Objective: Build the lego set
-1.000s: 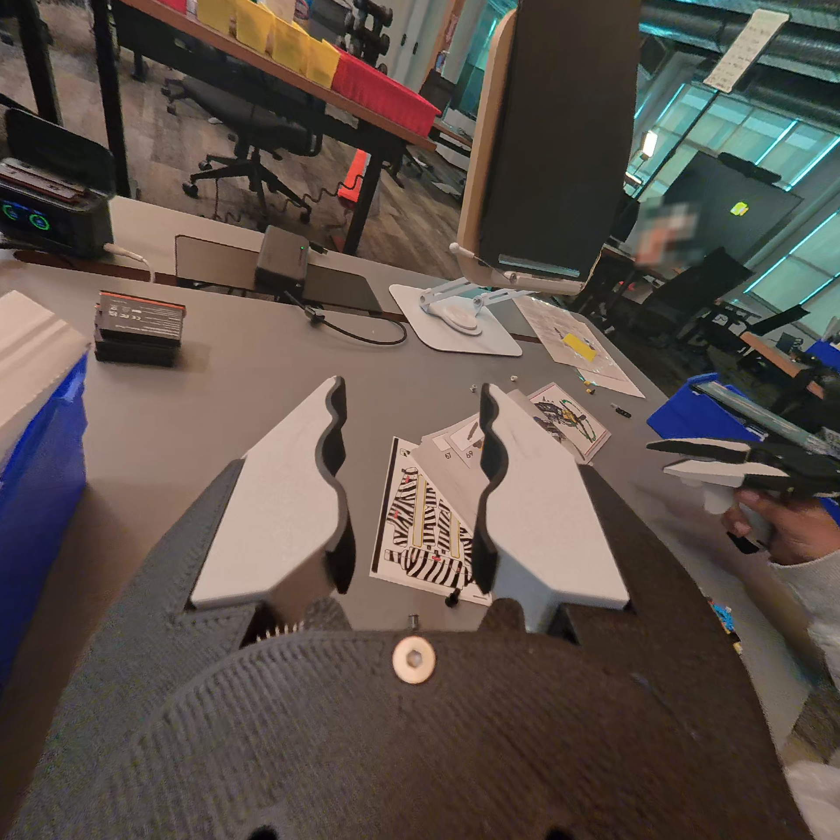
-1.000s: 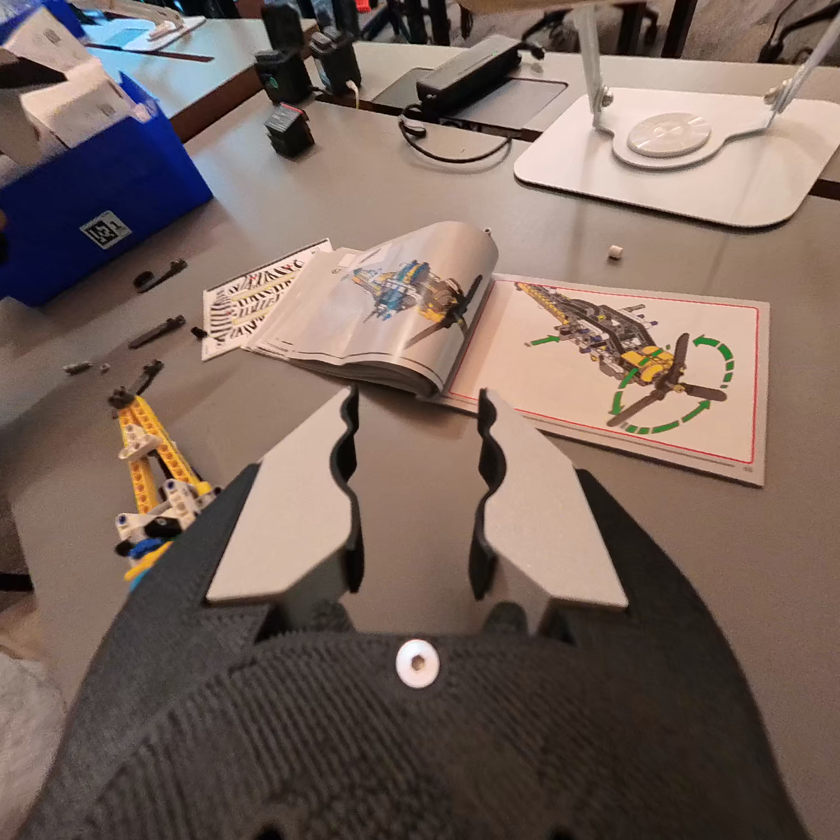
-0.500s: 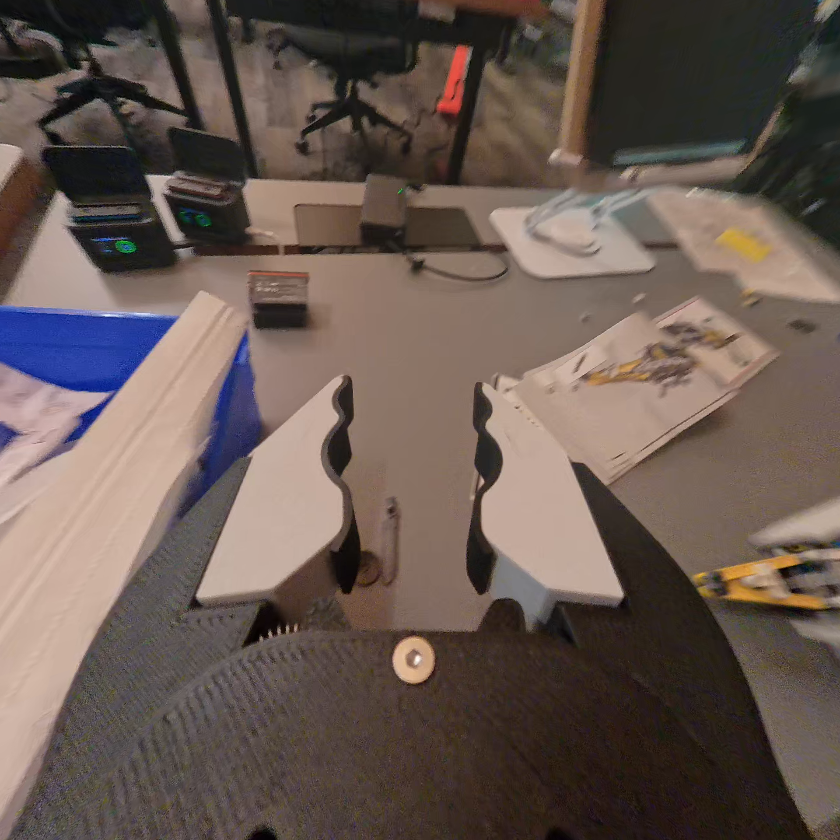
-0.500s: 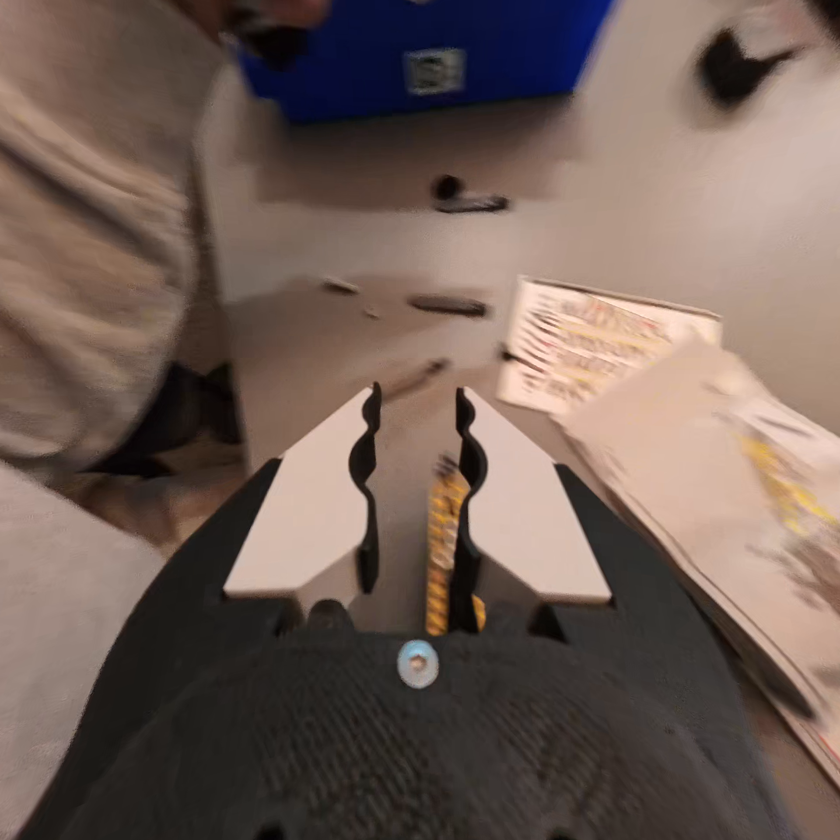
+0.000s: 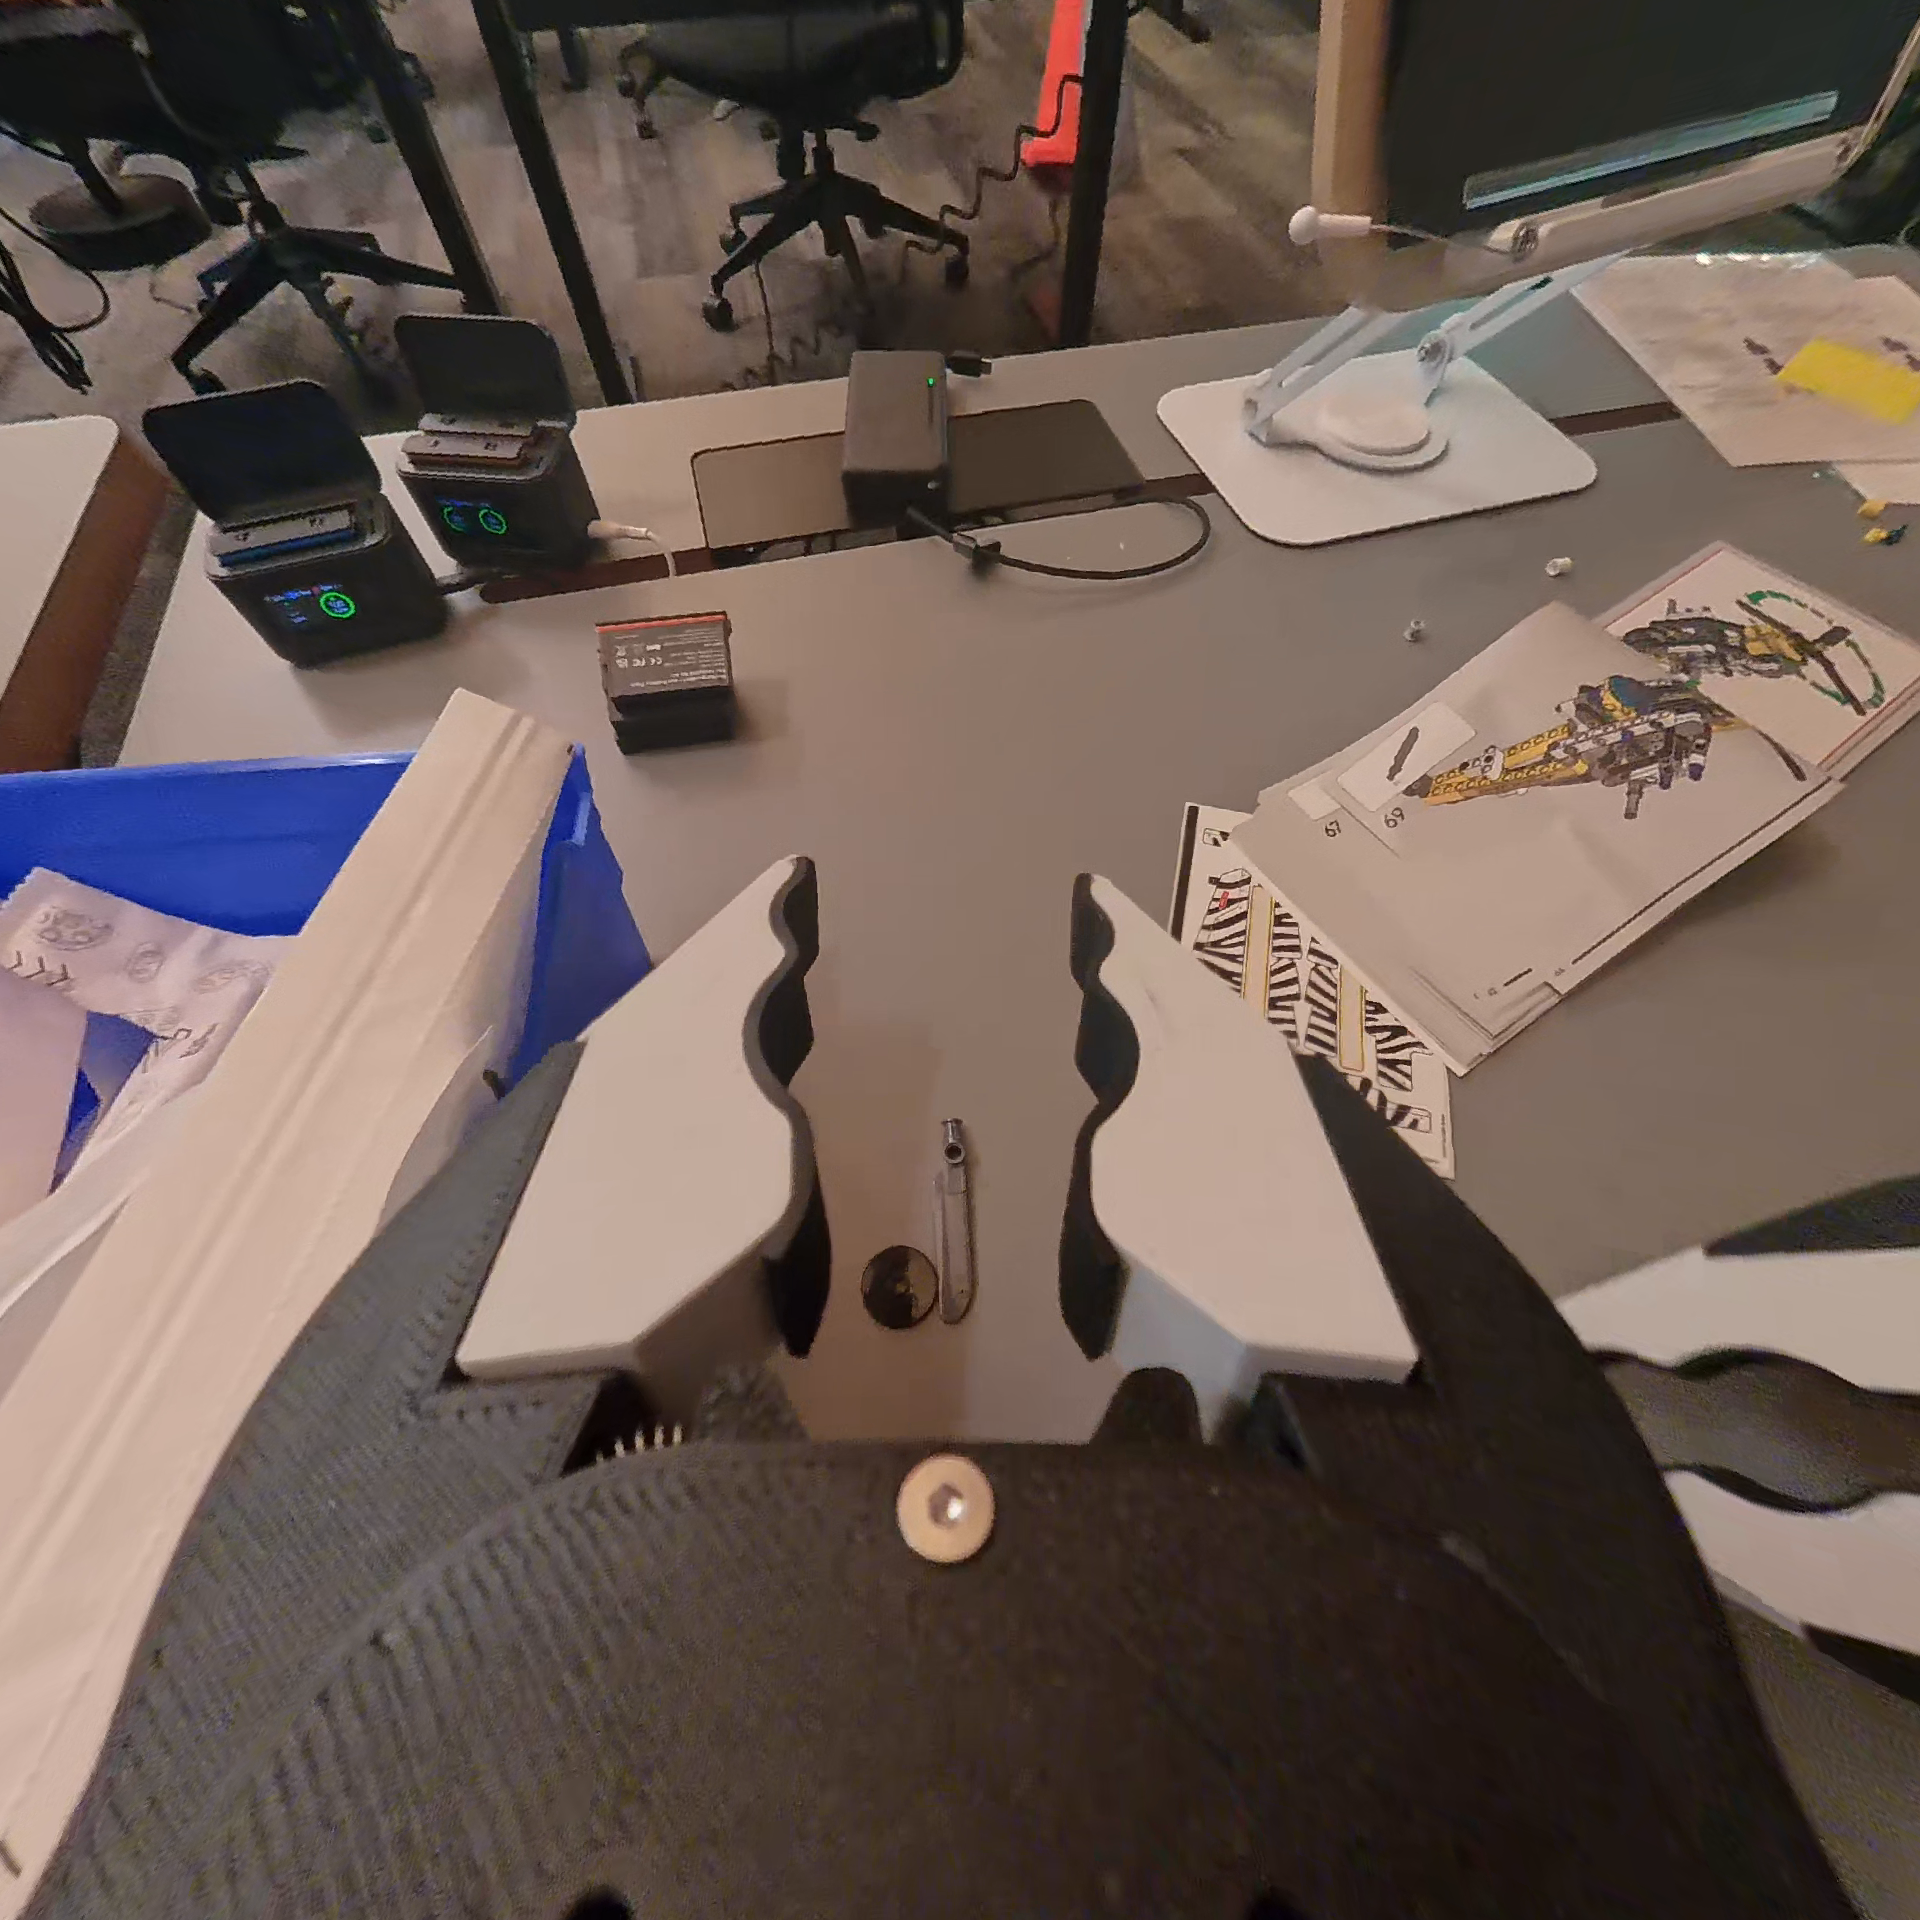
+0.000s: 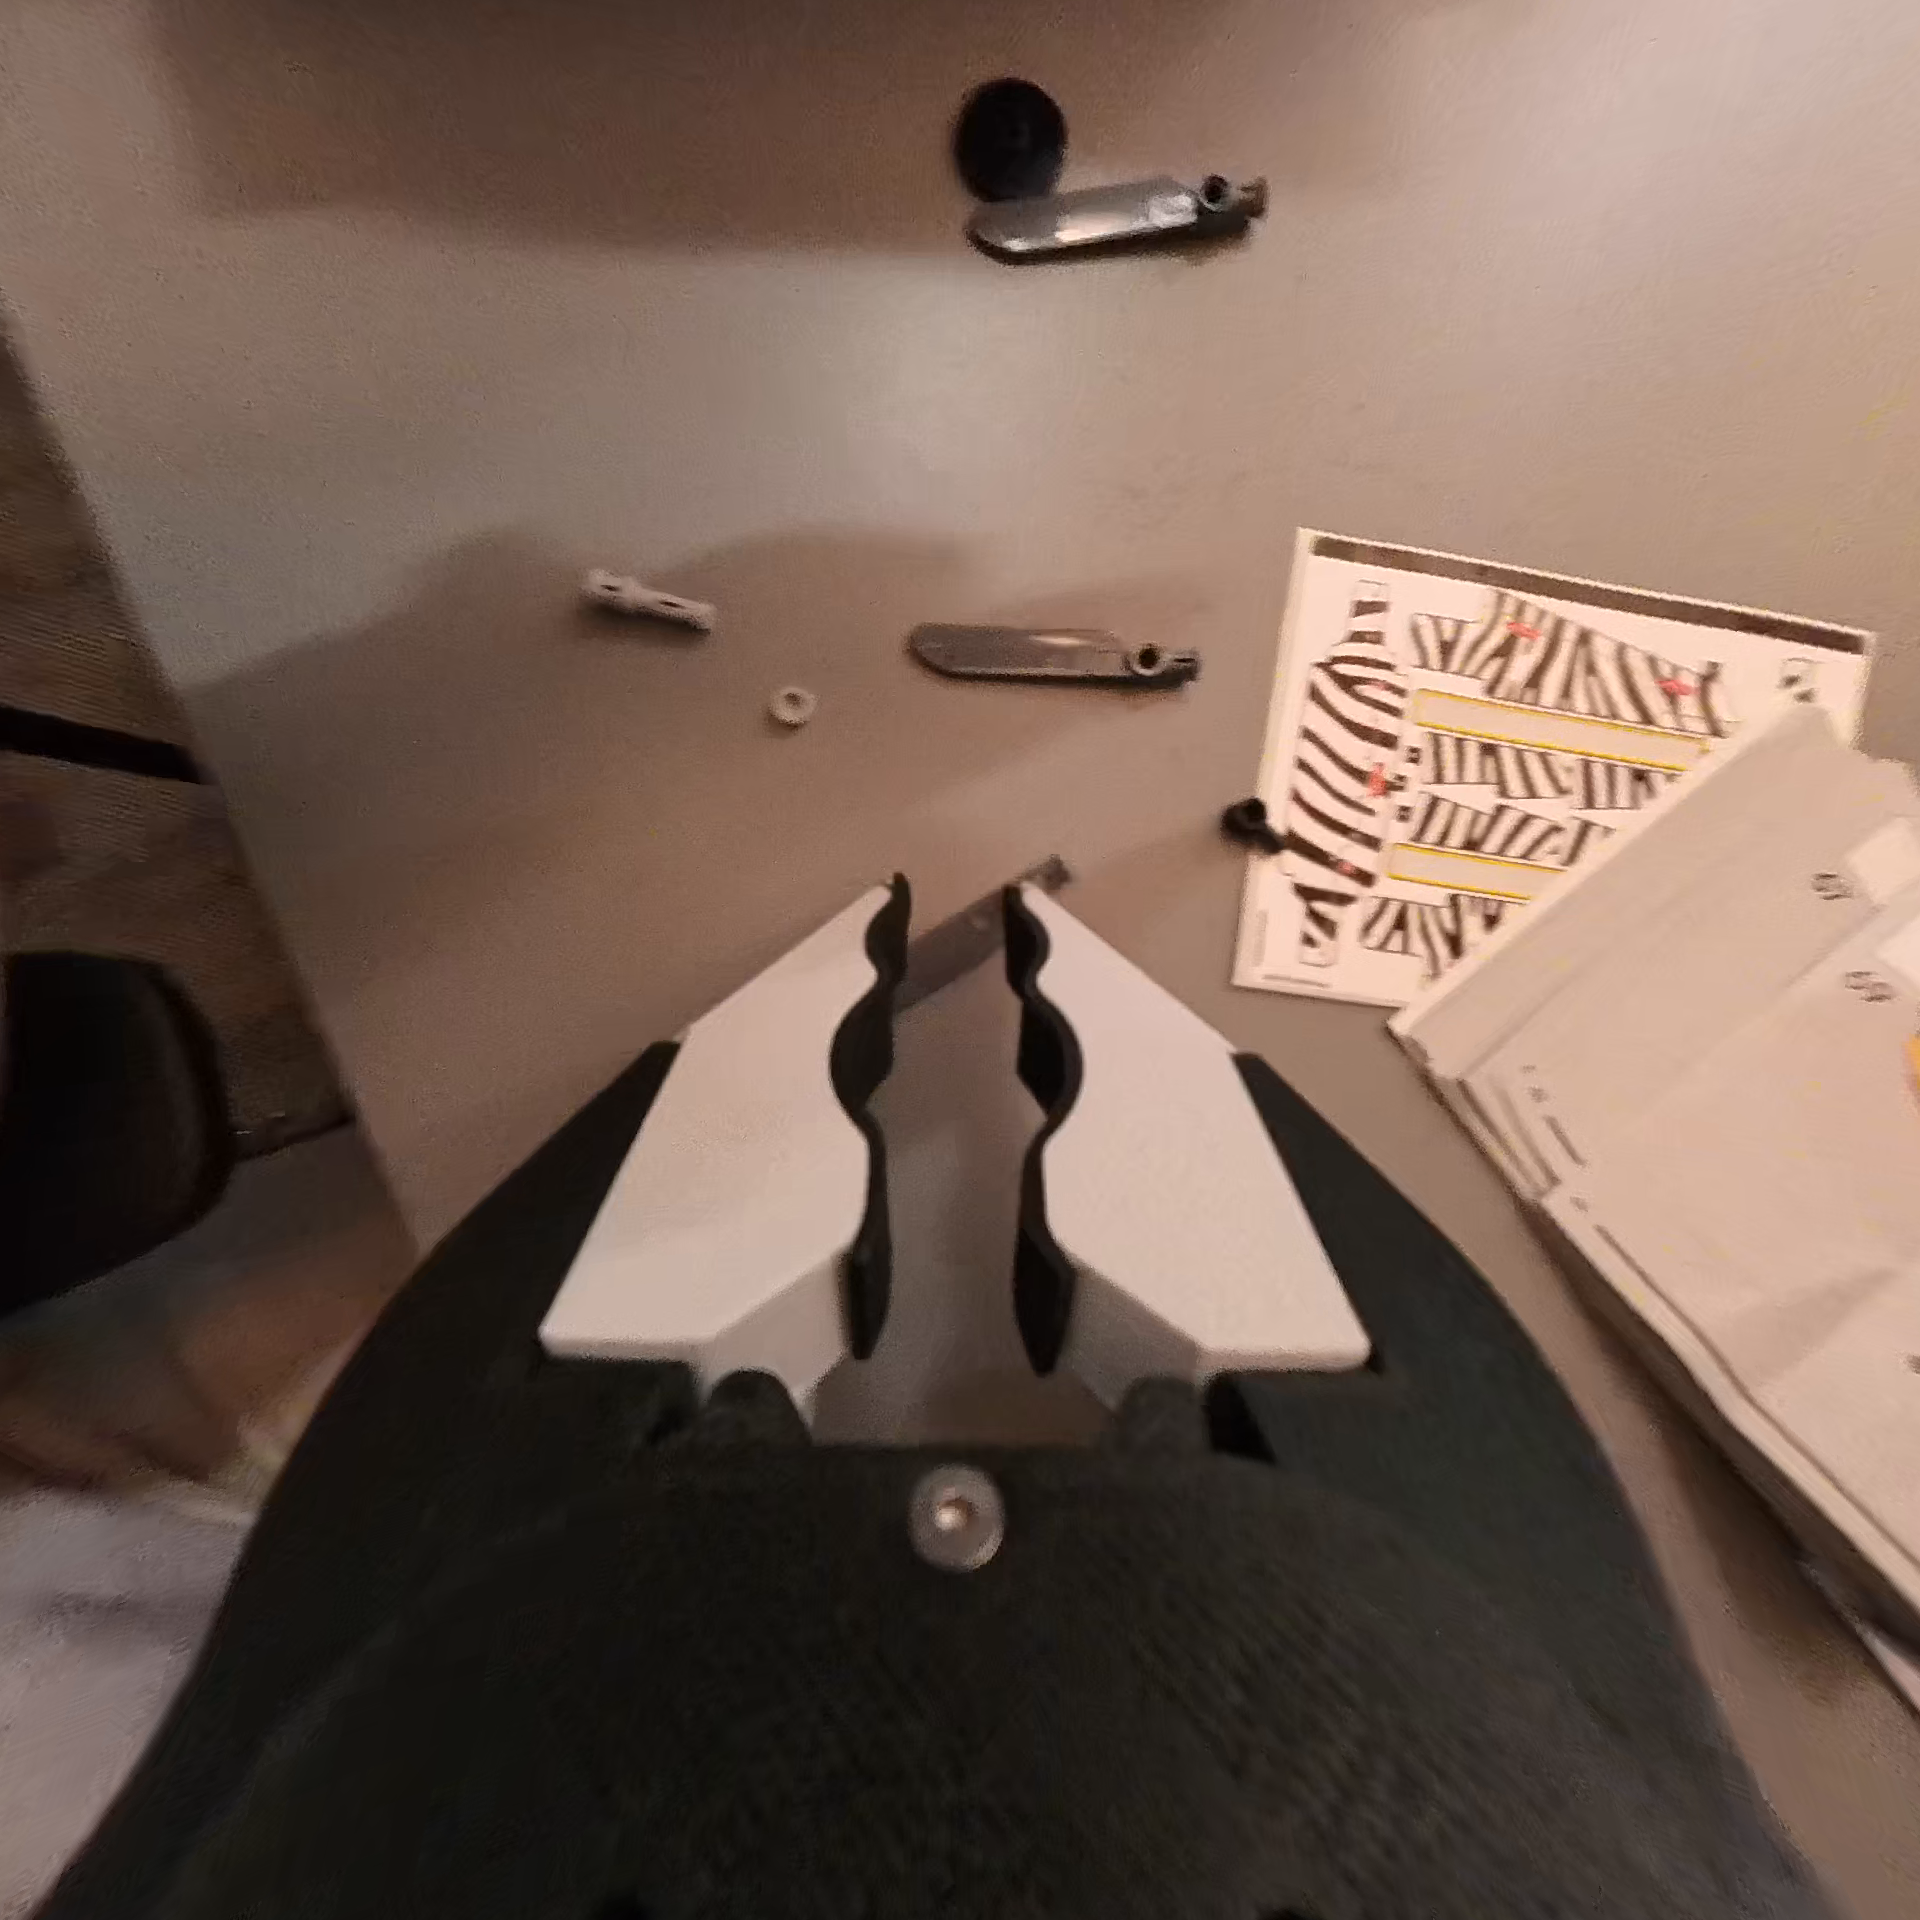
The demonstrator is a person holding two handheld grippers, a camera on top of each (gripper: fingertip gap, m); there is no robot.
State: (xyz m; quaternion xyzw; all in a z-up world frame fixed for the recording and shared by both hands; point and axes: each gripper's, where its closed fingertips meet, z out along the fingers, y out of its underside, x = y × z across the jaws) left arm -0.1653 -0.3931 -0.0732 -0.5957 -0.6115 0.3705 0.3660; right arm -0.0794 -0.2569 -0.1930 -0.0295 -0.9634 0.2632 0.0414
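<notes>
My left gripper (image 5: 940, 891) is open, low over the grey table (image 5: 935, 748). A grey blade piece (image 5: 954, 1226) and a black round disc (image 5: 899, 1286) lie on the table between its fingers, untouched. My right gripper (image 6: 956, 899) has its jaws narrowed with a clear gap and holds nothing. A dark grey blade (image 6: 961, 940) lies on the table just under its tips. Farther off lie another blade (image 6: 1049, 652), a third blade (image 6: 1112, 213) beside a black disc (image 6: 1010, 135), a light grey connector (image 6: 646, 601), a small ring (image 6: 792, 707) and a black pin (image 6: 1252, 821).
The open instruction booklet (image 5: 1538, 821) and a zebra-striped sticker sheet (image 5: 1309, 997) lie to the right. A blue bin (image 5: 208, 831) with a white box (image 5: 343, 1039) stands close on the left. Chargers (image 5: 312, 582), a battery (image 5: 670, 675) and a monitor stand (image 5: 1371, 457) sit at the back. One gripper's finger ends stand about 20 centimetres off the other's. To the black pin (image 6: 1252, 821): right tips about 7 centimetres, left tips about 20 centimetres. To reach the light grey connector (image 6: 646, 601) in a straight line is about 8 centimetres for my right fingers, about 20 centimetres for my left.
My left gripper swung left and down from the sticker sheet to over the blade and disc. My right gripper left the booklet, passed over the yellow model, narrowed its jaws and now hangs over loose blades.
</notes>
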